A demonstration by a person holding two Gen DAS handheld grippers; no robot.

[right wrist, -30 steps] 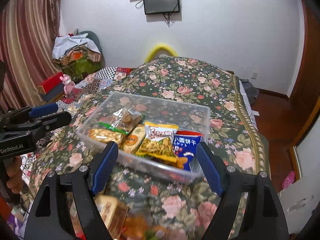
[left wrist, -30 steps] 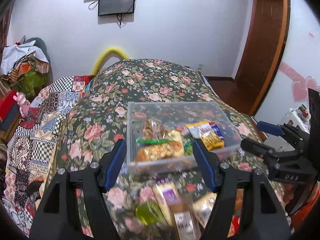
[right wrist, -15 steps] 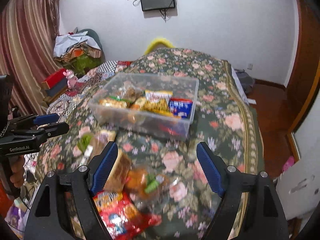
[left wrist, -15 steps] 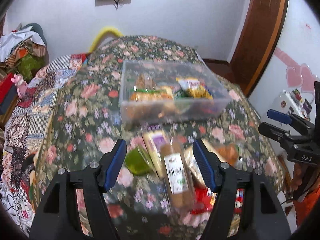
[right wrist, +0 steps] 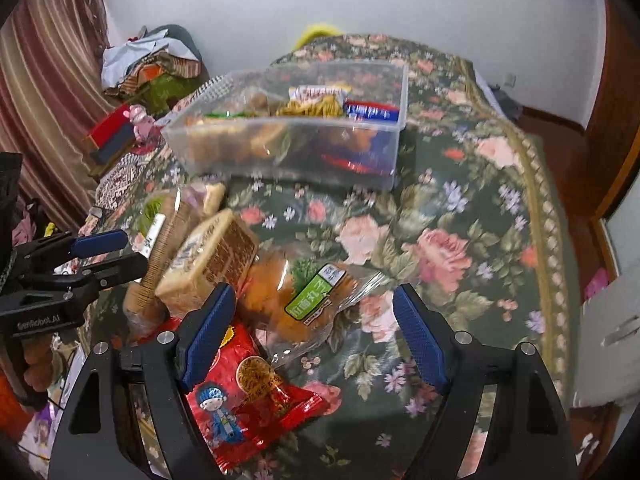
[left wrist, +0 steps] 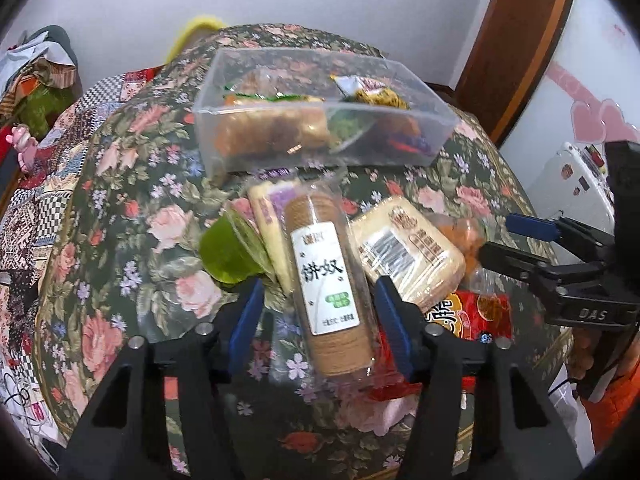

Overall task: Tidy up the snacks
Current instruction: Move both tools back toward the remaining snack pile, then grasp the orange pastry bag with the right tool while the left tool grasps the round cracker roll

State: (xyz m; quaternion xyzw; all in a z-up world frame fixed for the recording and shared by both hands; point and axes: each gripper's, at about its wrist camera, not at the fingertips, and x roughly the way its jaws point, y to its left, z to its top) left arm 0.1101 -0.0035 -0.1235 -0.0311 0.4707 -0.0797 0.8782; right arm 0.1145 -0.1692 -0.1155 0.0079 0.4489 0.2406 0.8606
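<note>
Two grippers over loose snacks near the bed's front edge. Left gripper (left wrist: pixel 316 312) closing astride the biscuit roll (left wrist: pixel 326 280), pads not yet pressing, presumably for lifting into the clear bin (left wrist: pixel 320 148) further back. Right gripper (right wrist: pixel 316 336) spread wide above the orange bag (right wrist: pixel 296 292), empty.

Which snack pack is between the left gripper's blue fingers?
The round biscuit roll with the white label; the left gripper is closing around it. The other packs lie beside it.
</note>
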